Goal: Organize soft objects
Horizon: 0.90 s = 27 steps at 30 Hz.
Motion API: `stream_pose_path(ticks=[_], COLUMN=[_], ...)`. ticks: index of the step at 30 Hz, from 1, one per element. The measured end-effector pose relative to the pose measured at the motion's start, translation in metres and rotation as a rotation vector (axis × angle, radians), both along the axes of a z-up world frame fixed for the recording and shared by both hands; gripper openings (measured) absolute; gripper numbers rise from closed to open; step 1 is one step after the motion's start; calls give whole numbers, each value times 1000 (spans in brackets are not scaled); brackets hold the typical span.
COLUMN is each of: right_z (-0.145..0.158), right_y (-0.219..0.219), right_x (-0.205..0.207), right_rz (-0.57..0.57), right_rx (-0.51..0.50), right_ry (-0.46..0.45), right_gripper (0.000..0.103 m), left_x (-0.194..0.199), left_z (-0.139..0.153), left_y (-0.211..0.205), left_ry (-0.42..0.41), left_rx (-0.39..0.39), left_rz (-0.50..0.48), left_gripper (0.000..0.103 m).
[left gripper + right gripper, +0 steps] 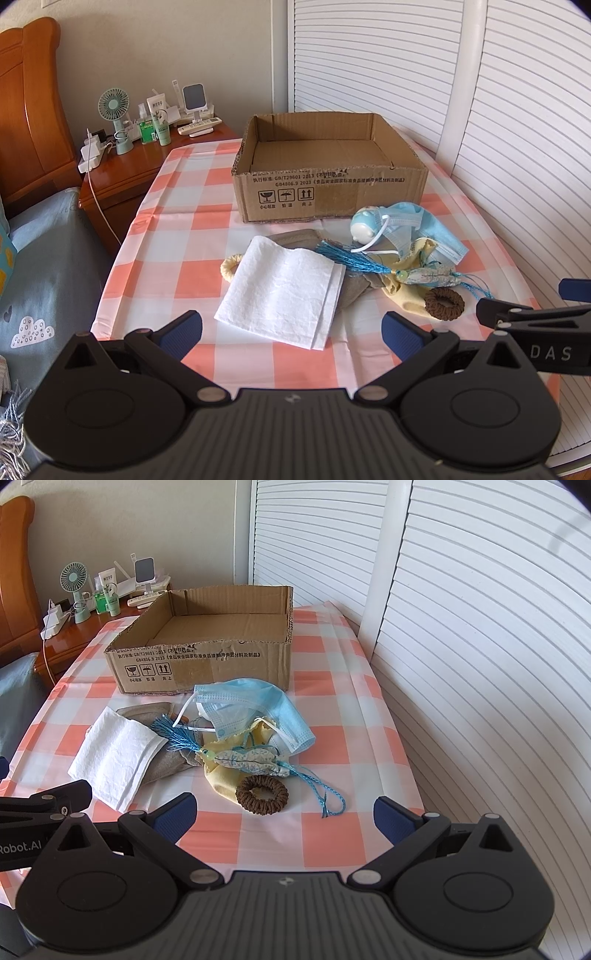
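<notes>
Left gripper (291, 330): jaws spread wide, nothing between the blue pads, hovering over the near edge of the checked tablecloth (177, 266). Right gripper (284, 812): same, jaws wide apart, nothing held. In the left view the right unit shows at 3 o'clock, body lettered "DAS"; in the right view the left unit sits at 9 o'clock, lettered "Robot.AI".

Pile starts just past my pads. Left view, 12 o'clock: folded white tissue (284, 291), lying on a grey-beige cloth (354, 291), with a cream hair ring (231, 267) poking out at its 9 o'clock edge. Right view, 12 o'clock: brown hair tie (262, 795), touching a yellow cloth (221, 775). On that cloth lies a blue-patterned fabric sachet (251, 760), with a blue tassel (177, 734) at one end and a blue braided cord (317, 788) at the other. Behind it, blue face mask (255, 705), crumpled, ear loops loose. Left view shows a small blue-white plush (365, 223) tucked under the mask's 9 o'clock side.

Cardboard box (328, 192) at 12 o'clock beyond the pile, open top, nothing visible inside, only the bare cardboard floor. Front wall print: "GB/T29601 2013", "GB4806.9 2023", Chinese text, plus fragile, keep-dry and this-way-up icons.

At 10 o'clock, wooden nightstand (140, 162): green desk fan (114, 110), bottles, remote; labels too small to read.
</notes>
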State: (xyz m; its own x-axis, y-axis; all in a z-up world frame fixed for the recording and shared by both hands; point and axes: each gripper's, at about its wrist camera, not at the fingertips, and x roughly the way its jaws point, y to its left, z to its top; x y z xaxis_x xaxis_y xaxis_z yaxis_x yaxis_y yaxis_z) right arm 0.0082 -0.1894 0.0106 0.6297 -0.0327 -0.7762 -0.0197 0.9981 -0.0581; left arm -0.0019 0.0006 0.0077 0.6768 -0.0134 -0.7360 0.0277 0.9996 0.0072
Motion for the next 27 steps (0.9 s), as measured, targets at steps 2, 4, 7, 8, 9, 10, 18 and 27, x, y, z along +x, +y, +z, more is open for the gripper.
stream_pose_path(ticks=[2,4,7,8,9,10,18,27], right_z=[0,-1,-1,0,0,1,1,-4], right_y=[0,1,1,1,1,0,3,7], right_x=[0,-1,-1,-1,0,2,2,5], right_rz=[0,1,1,2,5,10,22,67], right_rx=[0,-1,-1,-1,-2,-5,-15,-14], right_ry=[0,0,-2,-3,-4,-5,-19,-38], right_gripper=[103,103,103,103,103,103,103,103], left_x=[0,0,0,0,0,0,2,4], left_z=[1,1,2,3,2,3,1,-6], left_y=[0,0,-1,-2,-2,-2,1,4], left_ry=[-1,-2,-2,-4,-8,-12,-34,-51], left_rx=[1,0,1,2,3,3,11,2], left_rz=[-1,0,-2,-4,-6,-9,-37,-79], left_gripper=[102,102,102,102,102,102,102,102])
